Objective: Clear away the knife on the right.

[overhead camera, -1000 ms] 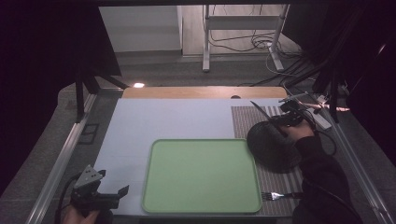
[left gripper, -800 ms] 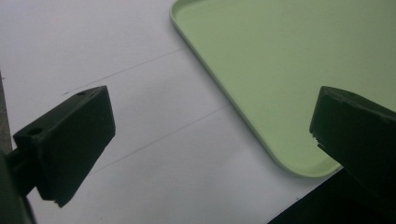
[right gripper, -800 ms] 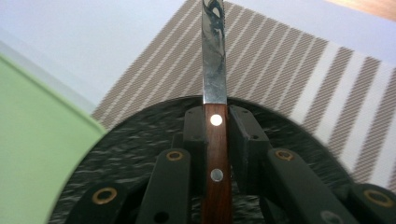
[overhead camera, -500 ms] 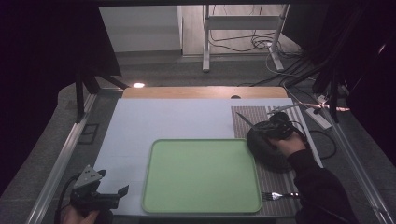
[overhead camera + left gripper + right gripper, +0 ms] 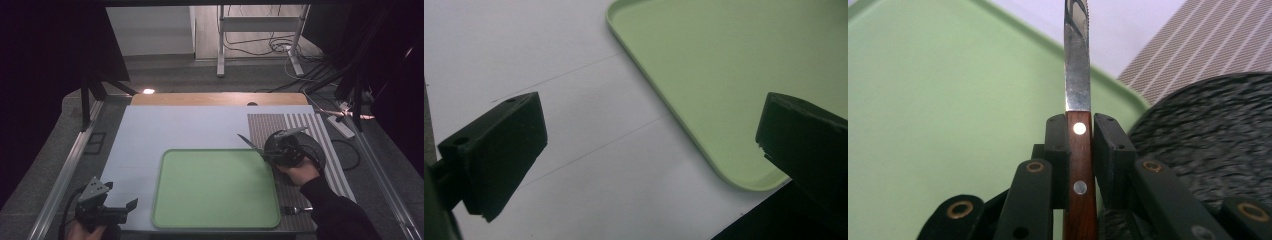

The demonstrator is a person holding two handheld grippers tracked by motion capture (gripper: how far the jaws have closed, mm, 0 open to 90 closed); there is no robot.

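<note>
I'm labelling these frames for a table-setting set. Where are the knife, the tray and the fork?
knife (image 5: 1077,75), right gripper view, middle of the blade.
tray (image 5: 215,187), high view, its bare green floor.
fork (image 5: 296,210), high view, middle of the handle.

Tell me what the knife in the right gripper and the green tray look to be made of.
Knife: the blade looks like polished steel, reflective with a serrated edge; the handle seems reddish-brown wood, set with two pale metal rivets. Green tray: probably moulded plastic, judging by its uniform matte colour, rounded corners and raised rim.
</note>
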